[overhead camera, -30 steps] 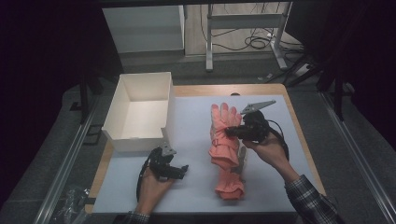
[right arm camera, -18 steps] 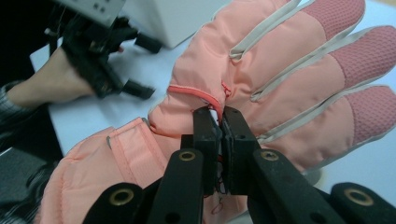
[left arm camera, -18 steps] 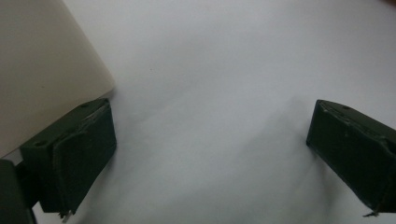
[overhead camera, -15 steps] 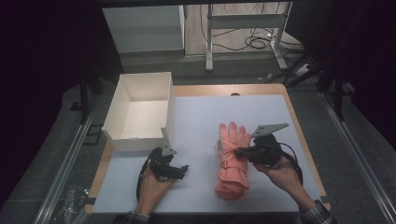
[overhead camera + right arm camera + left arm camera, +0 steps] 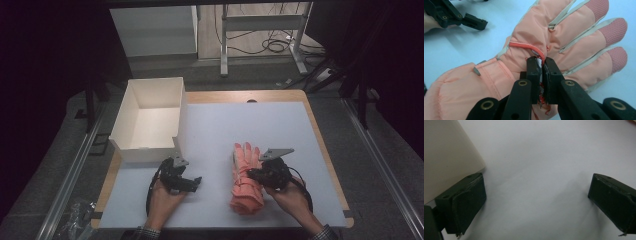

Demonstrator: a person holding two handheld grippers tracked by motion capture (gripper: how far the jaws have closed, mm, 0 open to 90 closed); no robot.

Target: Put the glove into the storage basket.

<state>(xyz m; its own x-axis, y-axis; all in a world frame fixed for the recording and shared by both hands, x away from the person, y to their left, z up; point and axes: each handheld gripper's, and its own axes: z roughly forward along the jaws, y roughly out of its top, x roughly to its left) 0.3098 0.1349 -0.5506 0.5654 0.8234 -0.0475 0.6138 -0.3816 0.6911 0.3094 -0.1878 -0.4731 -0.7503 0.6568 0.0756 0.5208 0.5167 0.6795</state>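
Observation:
A salmon-pink padded glove (image 5: 244, 176) lies flat on the white mat, fingers pointing away from the person. My right gripper (image 5: 251, 175) comes at it from the right and is shut on a pinch of fabric at the back of the hand. In the right gripper view the two jaws (image 5: 541, 61) meet on the glove (image 5: 564, 37) by a red cord loop. My left gripper (image 5: 189, 179) rests low on the mat, left of the glove. Its jaws (image 5: 536, 185) stand wide apart and open over bare mat.
A white cardboard box (image 5: 131, 150), open on top, stands at the left; its wall (image 5: 446, 152) is close beside the left gripper's jaw. The wooden table edge (image 5: 320, 135) frames the mat (image 5: 280, 125). Desk legs and cables stand on the floor beyond.
The right gripper has pulled the glove towards the person's side of the table and lowered it. The left gripper has stayed in place.

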